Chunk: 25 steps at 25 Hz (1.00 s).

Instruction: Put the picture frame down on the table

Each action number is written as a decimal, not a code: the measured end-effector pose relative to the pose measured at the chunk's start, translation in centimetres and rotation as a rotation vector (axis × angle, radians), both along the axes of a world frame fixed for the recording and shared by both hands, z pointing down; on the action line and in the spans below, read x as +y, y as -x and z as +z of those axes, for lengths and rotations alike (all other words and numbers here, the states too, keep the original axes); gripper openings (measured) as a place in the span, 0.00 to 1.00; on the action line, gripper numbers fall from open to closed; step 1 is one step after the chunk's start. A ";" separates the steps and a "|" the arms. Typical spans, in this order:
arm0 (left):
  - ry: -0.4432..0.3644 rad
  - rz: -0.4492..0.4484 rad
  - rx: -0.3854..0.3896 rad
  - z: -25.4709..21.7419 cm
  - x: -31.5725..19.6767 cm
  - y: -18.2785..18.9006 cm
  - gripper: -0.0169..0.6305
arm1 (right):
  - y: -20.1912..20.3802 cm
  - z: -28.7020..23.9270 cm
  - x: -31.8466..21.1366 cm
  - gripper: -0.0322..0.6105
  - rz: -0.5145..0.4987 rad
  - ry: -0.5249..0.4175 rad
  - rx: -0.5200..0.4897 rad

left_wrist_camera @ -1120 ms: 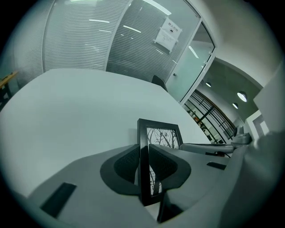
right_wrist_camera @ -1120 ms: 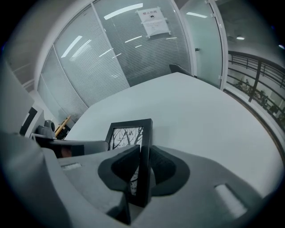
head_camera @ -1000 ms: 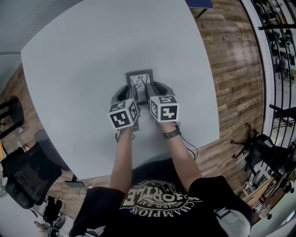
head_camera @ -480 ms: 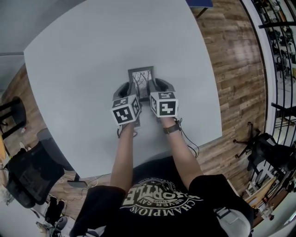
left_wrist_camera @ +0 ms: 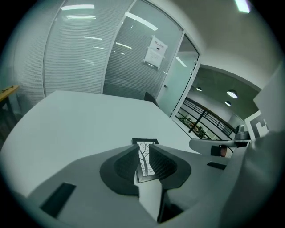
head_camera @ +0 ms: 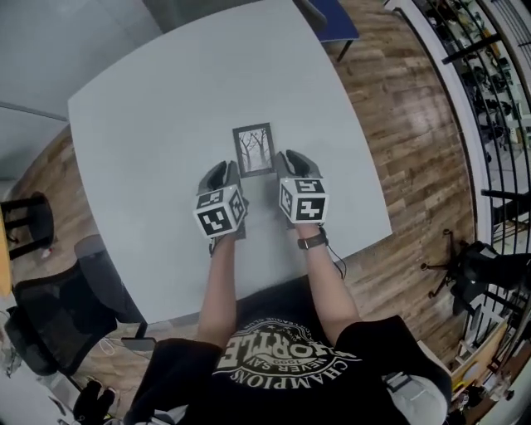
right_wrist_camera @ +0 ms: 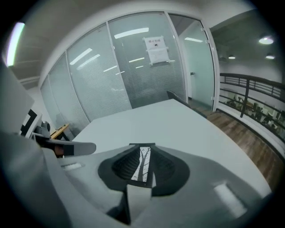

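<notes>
The picture frame (head_camera: pixel 255 149), dark-edged with a bare-tree print, lies flat on the grey table (head_camera: pixel 158 108) just beyond both grippers. My left gripper (head_camera: pixel 224 173) sits at its near left corner and my right gripper (head_camera: pixel 290 159) at its near right corner, both apart from it. In the left gripper view the frame (left_wrist_camera: pixel 144 156) shows through the narrow gap of the left gripper (left_wrist_camera: pixel 143 149), with nothing held. The right gripper (right_wrist_camera: pixel 144 152) likewise shows the frame (right_wrist_camera: pixel 143 164) through its slightly parted jaws.
Black office chairs (head_camera: pixel 50 315) stand off the table's near left edge. A blue seat (head_camera: pixel 336 18) is at the far corner. Wooden floor (head_camera: pixel 415 141) and a railing (head_camera: pixel 498 91) lie to the right. A glass wall (right_wrist_camera: pixel 133 67) stands beyond the table.
Both grippers have drawn back toward me off the frame's sides. The frame now lies free on the table ahead of them, where earlier the jaws flanked it.
</notes>
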State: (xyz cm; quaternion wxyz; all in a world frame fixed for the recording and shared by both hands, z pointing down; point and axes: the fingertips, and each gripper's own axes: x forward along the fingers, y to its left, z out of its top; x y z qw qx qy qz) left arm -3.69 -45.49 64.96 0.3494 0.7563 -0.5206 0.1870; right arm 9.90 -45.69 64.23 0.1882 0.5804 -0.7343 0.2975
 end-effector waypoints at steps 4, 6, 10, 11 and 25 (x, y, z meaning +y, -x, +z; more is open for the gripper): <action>-0.111 0.020 -0.011 -5.1 3.8 1.1 0.14 | 0.6 -5.7 3.8 0.16 -0.003 -0.132 0.010; -0.172 0.027 -0.016 -7.6 5.7 1.6 0.14 | 0.9 -8.3 5.9 0.16 -0.004 -0.193 0.016; -0.303 0.046 -0.028 -12.6 8.7 2.3 0.14 | 1.1 -13.3 9.4 0.16 -0.012 -0.316 0.040; -0.335 0.051 -0.033 -13.8 9.4 2.5 0.14 | 1.1 -14.4 10.1 0.15 -0.011 -0.341 0.045; -0.590 0.017 -0.042 -23.2 18.7 8.4 0.04 | 0.3 -22.1 20.0 0.05 0.016 -0.538 0.130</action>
